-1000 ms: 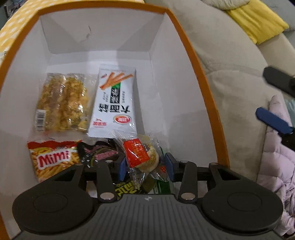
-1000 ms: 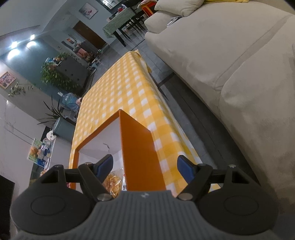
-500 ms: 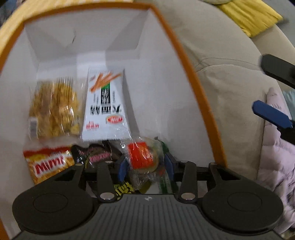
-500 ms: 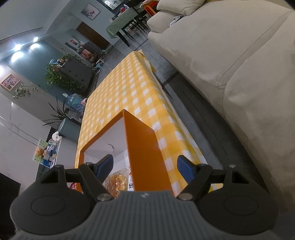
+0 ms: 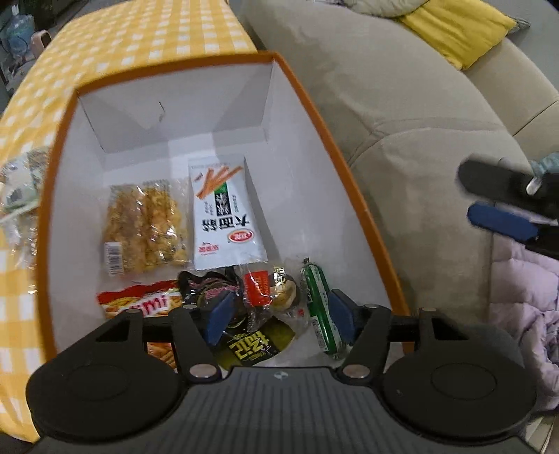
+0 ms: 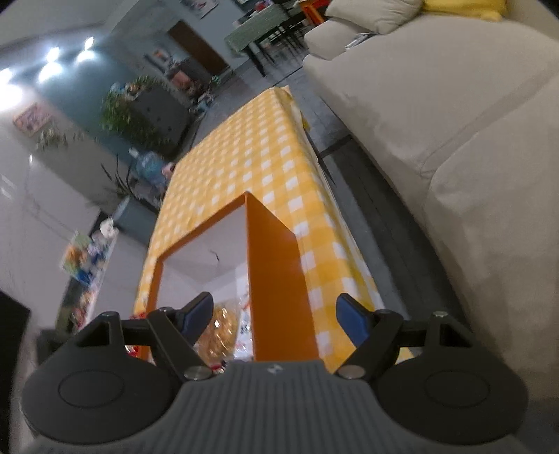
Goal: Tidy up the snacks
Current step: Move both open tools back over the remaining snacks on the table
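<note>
The beige sofa [image 5: 401, 104] runs along the right, and beside it the bench [image 5: 139, 31], under a yellow-and-white checked cloth, carries an orange box [image 5: 353, 195] with white inner walls. All the boxed snacks lie flat on its floor. At the back, side by side, are a white packet [image 5: 223, 216] printed with orange sticks, large Chinese characters and a red oval logo, and a clear bag of golden crispy pieces [image 5: 143, 227] with a barcode sticker at one corner. Nearer the camera lie a red-and-yellow bag reading "Mimi" [image 5: 139, 304], partly hidden, a dark wrapper with pink print [image 5: 206, 284], a clear-wrapped round pastry with a red label [image 5: 269, 290], a black packet with yellow Korean lettering [image 5: 251, 345], and a thin green stick pack [image 5: 319, 307]; its print is too small to read. More clear wrappers [image 5: 21, 195] lie on the cloth outside the box, blurred.

The left claw [image 5: 279, 316] hangs over the near snacks, opening, released, its pads clear of the pastry between them. The right claw [image 6: 276, 314] is spread wide and empty above the box's outer wall.
</note>
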`<state>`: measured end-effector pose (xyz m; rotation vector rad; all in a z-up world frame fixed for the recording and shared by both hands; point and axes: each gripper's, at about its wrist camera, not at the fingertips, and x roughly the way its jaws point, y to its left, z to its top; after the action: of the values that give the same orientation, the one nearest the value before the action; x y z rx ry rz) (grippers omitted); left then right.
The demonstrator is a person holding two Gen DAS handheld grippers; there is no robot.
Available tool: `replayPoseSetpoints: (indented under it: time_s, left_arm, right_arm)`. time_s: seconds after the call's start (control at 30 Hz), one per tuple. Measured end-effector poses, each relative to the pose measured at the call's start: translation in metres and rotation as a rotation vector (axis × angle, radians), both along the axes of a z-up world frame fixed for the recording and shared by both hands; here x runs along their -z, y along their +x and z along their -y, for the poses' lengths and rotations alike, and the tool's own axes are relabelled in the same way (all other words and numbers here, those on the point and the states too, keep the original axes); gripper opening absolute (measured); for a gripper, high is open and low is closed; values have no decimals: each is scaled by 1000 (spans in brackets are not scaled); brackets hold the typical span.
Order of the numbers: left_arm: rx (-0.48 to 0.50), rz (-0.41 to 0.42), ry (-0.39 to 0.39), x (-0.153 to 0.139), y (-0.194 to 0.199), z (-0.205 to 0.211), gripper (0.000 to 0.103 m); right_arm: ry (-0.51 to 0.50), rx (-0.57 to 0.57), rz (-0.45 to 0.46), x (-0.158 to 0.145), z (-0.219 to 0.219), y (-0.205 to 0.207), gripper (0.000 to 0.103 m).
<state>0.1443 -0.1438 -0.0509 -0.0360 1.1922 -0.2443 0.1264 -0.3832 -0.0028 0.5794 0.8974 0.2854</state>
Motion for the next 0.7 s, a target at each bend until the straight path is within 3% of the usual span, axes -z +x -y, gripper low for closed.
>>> replayPoseSetpoints:
  time_s: [0.13, 0.43, 0.7]
  left_arm:
    - [-32, 18, -7, -17, -1, -12, 74]
    - [-123, 28, -5, -49, -14, -59, 74]
    - [-227, 38, -3, -69, -31, -110, 74]
  right_arm:
    - [-50, -40, -35, -4, -9, -4, 84]
    - [-17, -143, -124, -15, -37, -4, 92]
    - [-8, -234, -192, -23, -72, -6, 93]
